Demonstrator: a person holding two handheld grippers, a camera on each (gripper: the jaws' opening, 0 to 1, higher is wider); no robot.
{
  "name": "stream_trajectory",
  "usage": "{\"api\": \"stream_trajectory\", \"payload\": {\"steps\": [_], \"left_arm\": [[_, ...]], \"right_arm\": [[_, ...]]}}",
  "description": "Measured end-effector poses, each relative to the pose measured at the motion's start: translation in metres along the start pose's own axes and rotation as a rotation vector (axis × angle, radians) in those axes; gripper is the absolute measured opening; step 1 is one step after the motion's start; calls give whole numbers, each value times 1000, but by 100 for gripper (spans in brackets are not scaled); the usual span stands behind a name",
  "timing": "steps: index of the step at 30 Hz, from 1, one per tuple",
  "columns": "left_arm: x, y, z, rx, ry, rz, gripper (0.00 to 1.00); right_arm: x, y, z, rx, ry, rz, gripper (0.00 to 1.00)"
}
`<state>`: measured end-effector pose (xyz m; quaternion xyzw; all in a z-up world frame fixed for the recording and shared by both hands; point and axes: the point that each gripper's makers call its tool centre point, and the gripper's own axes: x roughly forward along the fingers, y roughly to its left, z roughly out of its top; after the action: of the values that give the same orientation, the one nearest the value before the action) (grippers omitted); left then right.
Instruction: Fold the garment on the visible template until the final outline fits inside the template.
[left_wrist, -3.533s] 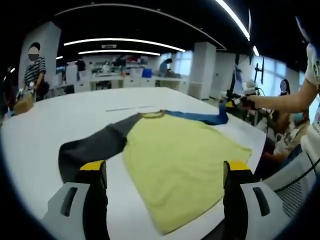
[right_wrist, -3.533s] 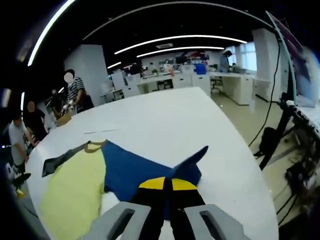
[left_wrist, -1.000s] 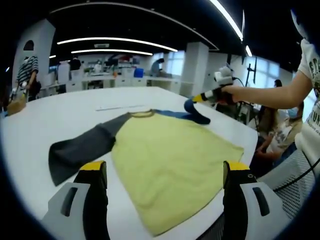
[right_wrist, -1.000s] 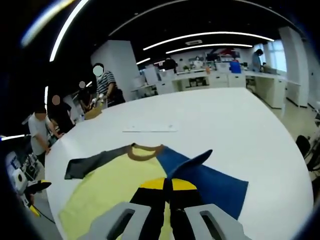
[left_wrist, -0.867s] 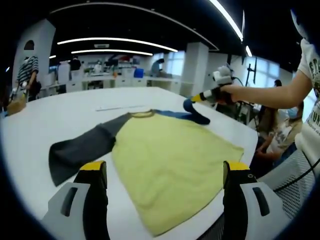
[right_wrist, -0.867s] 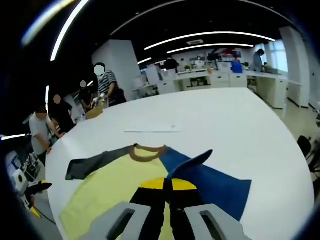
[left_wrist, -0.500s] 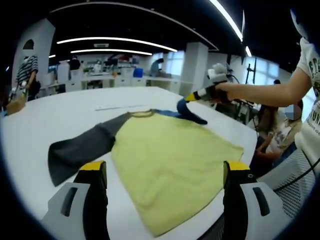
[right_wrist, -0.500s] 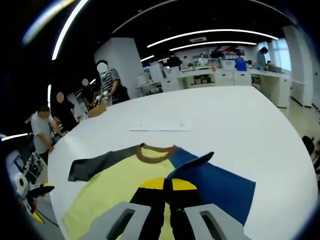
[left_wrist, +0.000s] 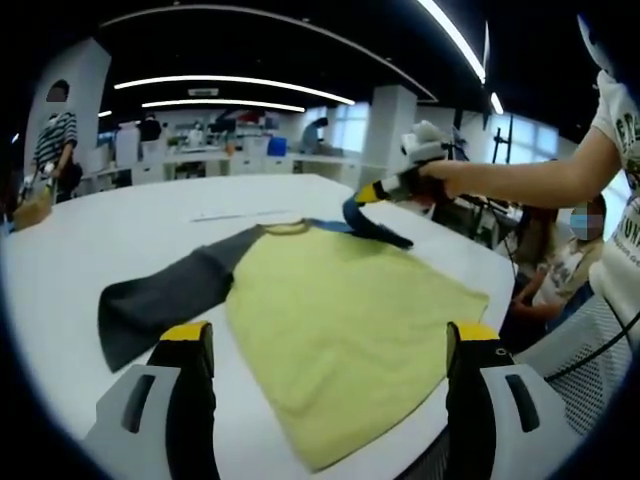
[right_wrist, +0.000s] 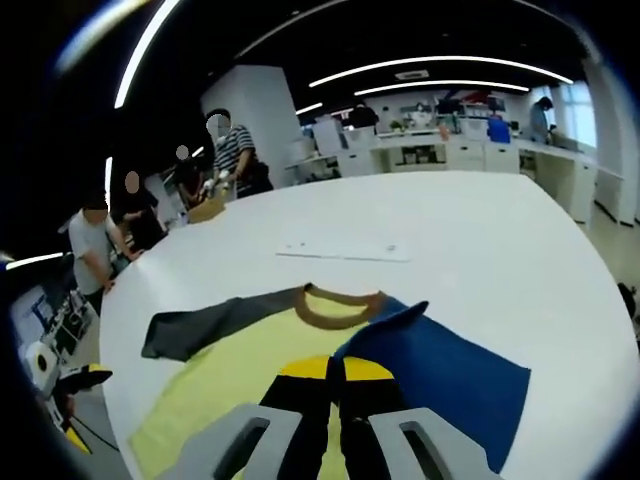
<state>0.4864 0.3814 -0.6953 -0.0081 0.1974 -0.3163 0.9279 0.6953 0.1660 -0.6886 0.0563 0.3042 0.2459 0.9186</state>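
My right gripper (right_wrist: 335, 375) has its jaws pinched together on the cuff end of the blue sleeve (right_wrist: 440, 385), which lifts and curls off the tabletop (right_wrist: 460, 220) at the nip. My left gripper (left_wrist: 330, 345) hangs with jaws spread wide and nothing between them, above the near hem of the garment (left_wrist: 340, 320).

The garment lies flat, face up, near the tabletop's edge: a pale yellow body, a tan ribbed collar (right_wrist: 340, 305), one blue sleeve and one dark grey sleeve (left_wrist: 165, 295) stretched out to the side. I judge it light, limp knit cloth. It will drape and sag from any single hold, and it should slide easily on the smooth white surface, so a drag could shift the whole piece. A cuff or hem corner gives the cleanest hold; mid-panel would bunch.

Beyond the collar lies a thin flat strip (right_wrist: 345, 250), possibly part of the template; I cannot tell. People stand at the far end of the room.
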Motion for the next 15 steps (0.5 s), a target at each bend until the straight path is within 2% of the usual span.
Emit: {"api": "stream_trajectory", "payload": {"steps": [9, 15], "left_arm": [[-2, 2, 2, -5, -18, 9, 94], [-4, 3, -1, 6, -7, 12, 94]], "right_arm": [[16, 8, 6, -38, 15, 15, 0], [24, 17, 9, -19, 10, 46, 0]]}}
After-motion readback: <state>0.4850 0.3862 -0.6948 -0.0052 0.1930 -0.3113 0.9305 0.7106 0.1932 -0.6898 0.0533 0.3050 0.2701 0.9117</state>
